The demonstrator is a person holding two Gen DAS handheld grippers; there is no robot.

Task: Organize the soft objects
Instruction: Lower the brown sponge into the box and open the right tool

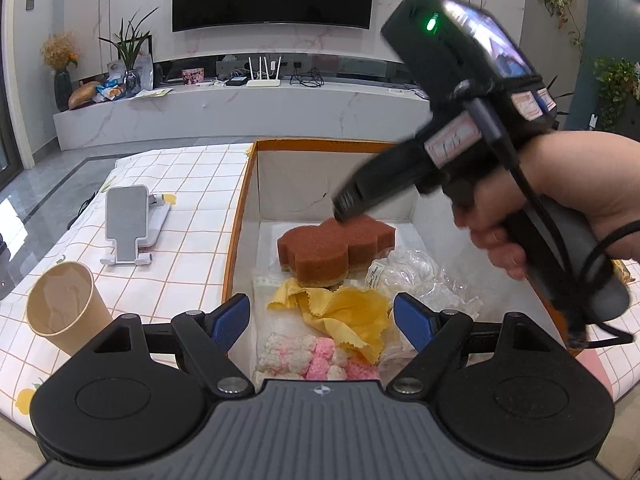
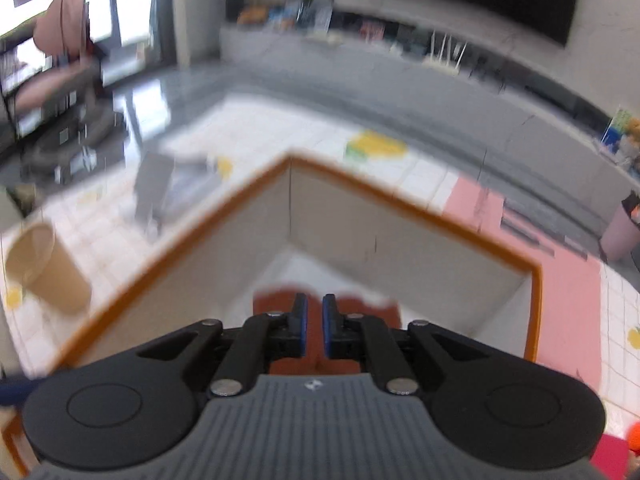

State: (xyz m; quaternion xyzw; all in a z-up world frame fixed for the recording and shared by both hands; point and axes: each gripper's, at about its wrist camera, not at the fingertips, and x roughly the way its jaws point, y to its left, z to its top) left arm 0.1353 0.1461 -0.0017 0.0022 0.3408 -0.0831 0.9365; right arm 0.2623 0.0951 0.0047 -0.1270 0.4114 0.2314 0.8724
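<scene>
Sponge [image 1: 335, 249], brown, sits inside the box [image 1: 240, 216] among cloths; right gripper [image 2: 314, 326], nearly closed with nothing between its fingers, hovers above; left gripper [image 1: 322, 320] gapes empty, probably awaiting another item.

1. A box [image 1: 240, 208] stands on the table [image 1: 192, 184].
2. In the box, the sponge [image 1: 332, 248] lies behind the cloth [image 1: 348, 316].
3. Left of the box stand a cup [image 1: 64, 304] and, farther back, a phone stand [image 1: 128, 220].
</scene>
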